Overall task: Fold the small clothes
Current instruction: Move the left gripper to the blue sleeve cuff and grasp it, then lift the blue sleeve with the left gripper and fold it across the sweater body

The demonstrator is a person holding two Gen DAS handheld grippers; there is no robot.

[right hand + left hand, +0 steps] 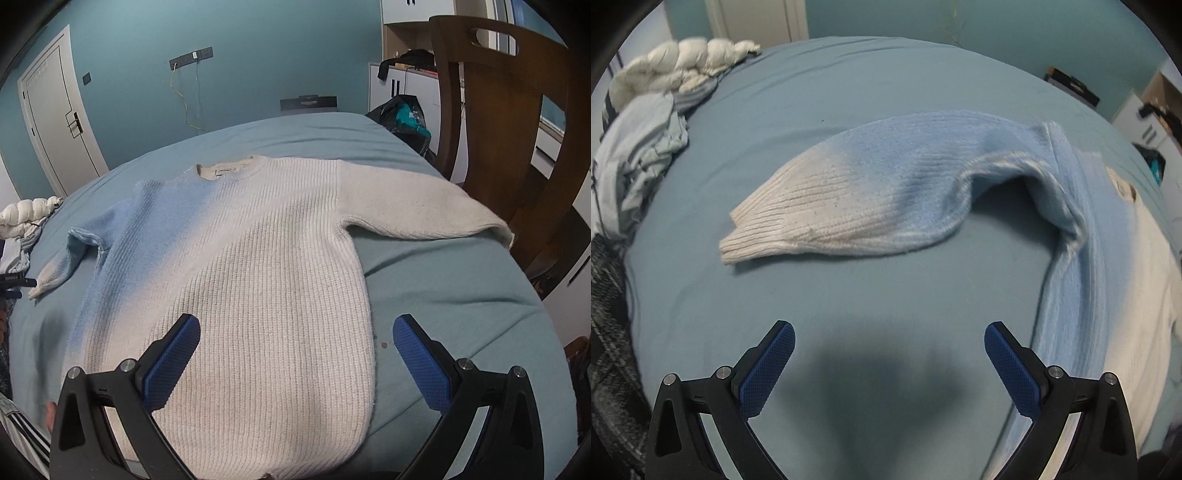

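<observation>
Sweater [258, 266] flat on bed [443, 295], centre frame; right gripper [295, 354] open above its hem. Left gripper [889, 354] open, sleeve [849, 192] beyond it, apart.

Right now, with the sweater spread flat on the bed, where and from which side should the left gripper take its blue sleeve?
Grip the white ribbed cuff of the blue sleeve: it is the sleeve's free end, lying flat on the bed sheet directly ahead of the open left gripper. Come in low from the cuff end, one finger sliding under the edge, since nothing covers it.
</observation>
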